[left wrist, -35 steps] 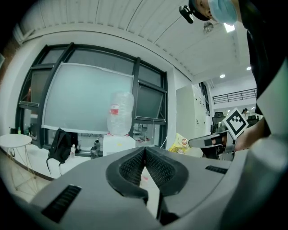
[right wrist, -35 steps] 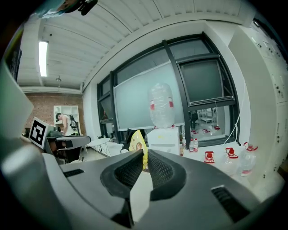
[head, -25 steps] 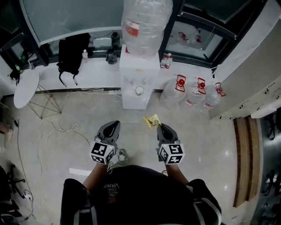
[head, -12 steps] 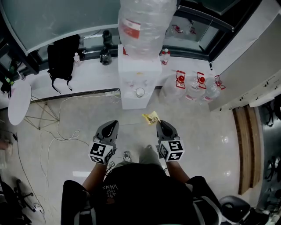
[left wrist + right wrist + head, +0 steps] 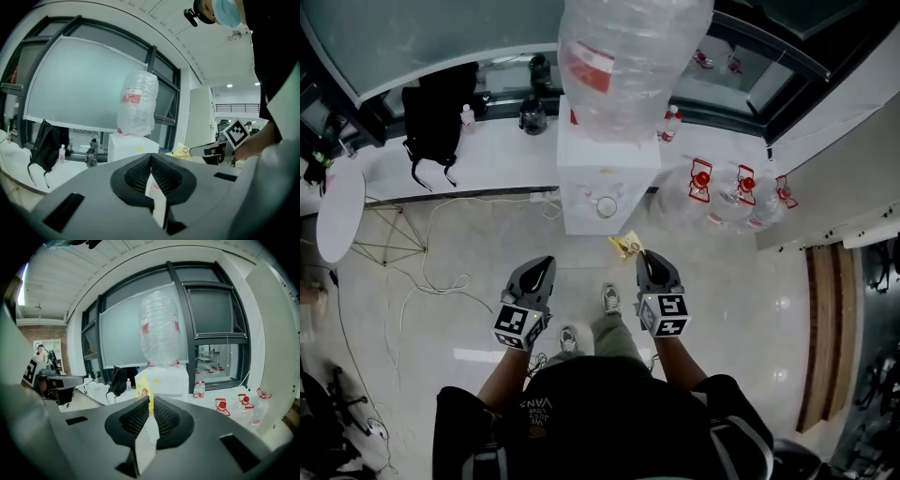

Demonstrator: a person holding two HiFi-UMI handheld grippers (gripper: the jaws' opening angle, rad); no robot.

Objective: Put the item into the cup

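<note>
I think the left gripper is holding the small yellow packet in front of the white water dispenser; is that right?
Not quite: the right gripper is holding the small yellow packet in front of the white water dispenser. The right gripper view shows the packet pinched between its jaws; the left gripper is shut on nothing.

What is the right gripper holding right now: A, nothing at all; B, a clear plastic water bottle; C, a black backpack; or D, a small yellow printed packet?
D: in the right gripper view the right gripper has its jaws closed on a small yellow printed packet, which sticks up past the tips. The head view shows the same packet at that gripper's front end.
</note>
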